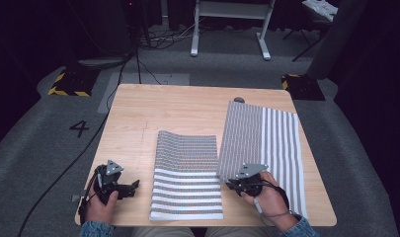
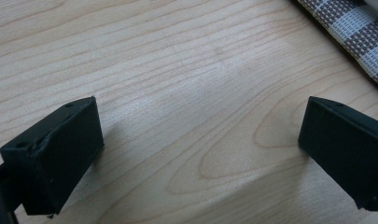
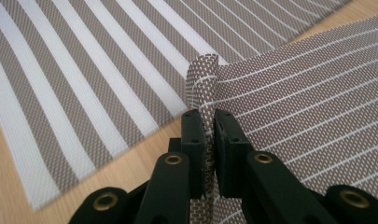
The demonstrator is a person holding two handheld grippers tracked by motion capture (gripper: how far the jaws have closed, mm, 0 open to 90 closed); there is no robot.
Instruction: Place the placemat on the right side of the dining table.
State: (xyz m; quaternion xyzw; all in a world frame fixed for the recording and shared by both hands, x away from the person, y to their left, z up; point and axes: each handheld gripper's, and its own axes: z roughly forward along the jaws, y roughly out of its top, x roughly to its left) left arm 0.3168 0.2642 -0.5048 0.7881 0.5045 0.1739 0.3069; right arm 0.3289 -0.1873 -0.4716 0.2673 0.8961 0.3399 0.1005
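Two striped woven placemats lie on the wooden table [image 1: 138, 118]. The middle placemat [image 1: 187, 177] lies flat, with fine stripes far and broad stripes near. The right placemat [image 1: 281, 143] has its left part turned over, so the finely lined underside [image 1: 242, 133] faces up. My right gripper [image 1: 230, 183] holds that flap's near corner. In the right gripper view the right gripper [image 3: 209, 116] is shut on the mat's edge [image 3: 203, 79], beside the broad-striped middle placemat [image 3: 84, 93]. My left gripper [image 1: 131, 187] rests open over bare wood, and in its own view the left gripper [image 2: 200, 149] has nothing between its jaws.
A small dark object [image 1: 239, 99] sits at the table's far edge. A corner of the middle placemat [image 2: 359, 32] shows at the upper right of the left gripper view. Cables [image 1: 89, 148] run over the grey floor at the left, and a white stand [image 1: 227, 29] is behind the table.
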